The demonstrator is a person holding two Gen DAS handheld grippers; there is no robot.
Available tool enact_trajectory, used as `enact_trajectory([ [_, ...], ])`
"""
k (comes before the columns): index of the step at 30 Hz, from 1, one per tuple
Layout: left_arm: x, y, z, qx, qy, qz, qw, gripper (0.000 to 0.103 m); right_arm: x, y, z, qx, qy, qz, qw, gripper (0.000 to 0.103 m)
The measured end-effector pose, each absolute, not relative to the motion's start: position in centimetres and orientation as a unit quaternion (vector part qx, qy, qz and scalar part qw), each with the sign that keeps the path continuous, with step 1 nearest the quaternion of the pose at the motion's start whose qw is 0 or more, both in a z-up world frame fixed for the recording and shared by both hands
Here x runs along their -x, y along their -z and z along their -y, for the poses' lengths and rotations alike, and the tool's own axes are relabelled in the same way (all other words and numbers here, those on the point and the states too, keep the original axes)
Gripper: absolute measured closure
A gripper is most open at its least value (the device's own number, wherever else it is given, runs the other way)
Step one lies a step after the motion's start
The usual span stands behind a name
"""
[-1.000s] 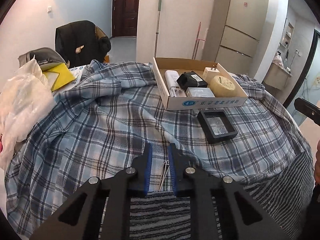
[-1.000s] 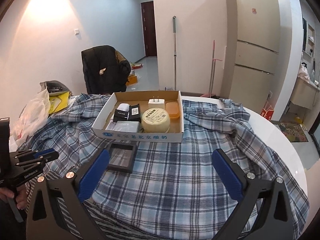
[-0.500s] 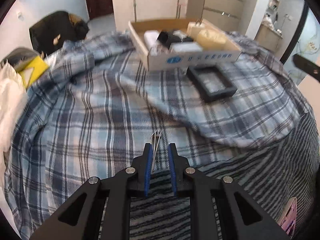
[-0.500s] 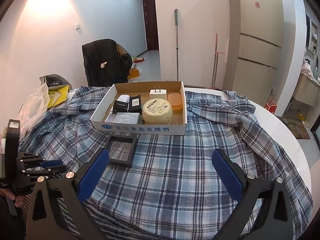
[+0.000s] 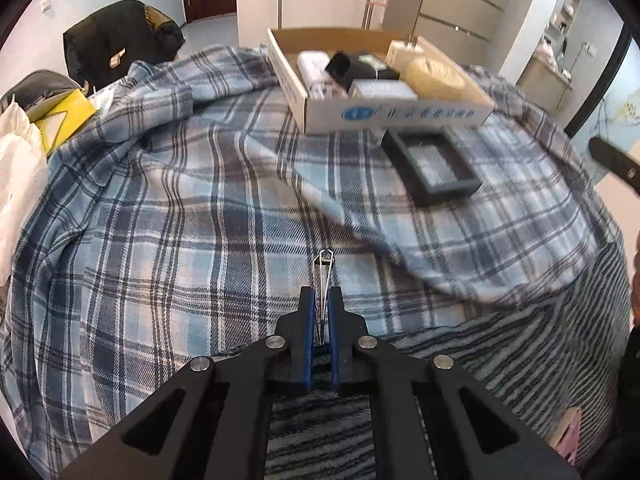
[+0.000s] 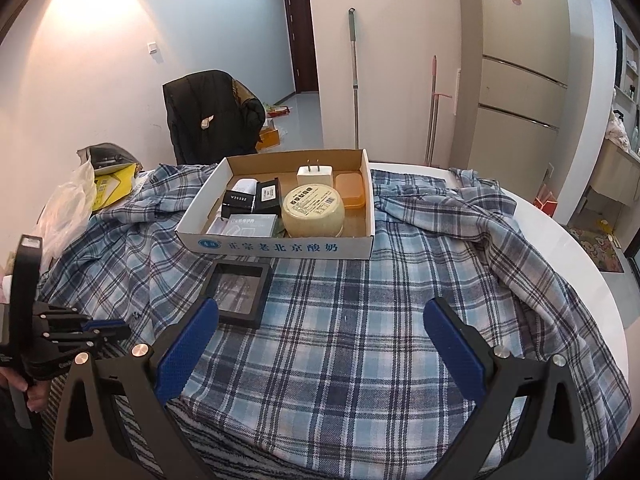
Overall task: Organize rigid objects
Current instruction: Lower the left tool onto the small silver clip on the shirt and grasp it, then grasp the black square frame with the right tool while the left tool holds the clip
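My left gripper (image 5: 320, 300) is shut on a thin metal clip (image 5: 323, 270), held just above the plaid cloth; its wire tip sticks out ahead of the blue pads. The left gripper also shows at the left edge of the right wrist view (image 6: 108, 326). A cardboard box (image 5: 400, 114) (image 6: 280, 245) holds a round yellow tin (image 6: 313, 210), a white plug (image 6: 315, 175), an orange case (image 6: 350, 195) and dark and grey packs. A black square frame case (image 5: 430, 168) (image 6: 238, 289) lies in front of the box. My right gripper (image 6: 320, 336) is open and empty above the cloth.
A blue plaid shirt (image 6: 380, 320) covers a round white table (image 6: 600, 280). A white plastic bag (image 5: 18, 172) and yellow package (image 5: 60, 120) lie at the left. A chair with a black jacket (image 6: 208, 114), a fridge (image 6: 520, 80) and mop handles stand behind.
The left gripper has closed tighter on the metal clip and lifted it, tilting up from the cloth. The right gripper has moved slightly closer to the box and stays open.
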State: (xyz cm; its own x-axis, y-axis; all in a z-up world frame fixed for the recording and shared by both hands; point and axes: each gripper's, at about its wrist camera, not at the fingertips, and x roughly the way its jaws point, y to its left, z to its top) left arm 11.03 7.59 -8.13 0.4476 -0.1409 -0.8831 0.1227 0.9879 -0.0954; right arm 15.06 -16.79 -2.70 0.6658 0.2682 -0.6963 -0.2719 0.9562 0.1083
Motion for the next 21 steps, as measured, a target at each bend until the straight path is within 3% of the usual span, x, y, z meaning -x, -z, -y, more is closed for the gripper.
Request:
enact_trajectory([
  [13,-7.1,5.6,-6.1,0.055,0.064,-0.496,0.864,0.096,-15.3,3.4,16.8,-0.002,-0.156,-0.39,0.908,0.001],
  [21,-4.7,6.5,-5.4,0.045,0.064,-0.536,0.84,0.096,-15.5,3.8,17.6,-0.028,-0.167,-0.397,0.902,0.001],
])
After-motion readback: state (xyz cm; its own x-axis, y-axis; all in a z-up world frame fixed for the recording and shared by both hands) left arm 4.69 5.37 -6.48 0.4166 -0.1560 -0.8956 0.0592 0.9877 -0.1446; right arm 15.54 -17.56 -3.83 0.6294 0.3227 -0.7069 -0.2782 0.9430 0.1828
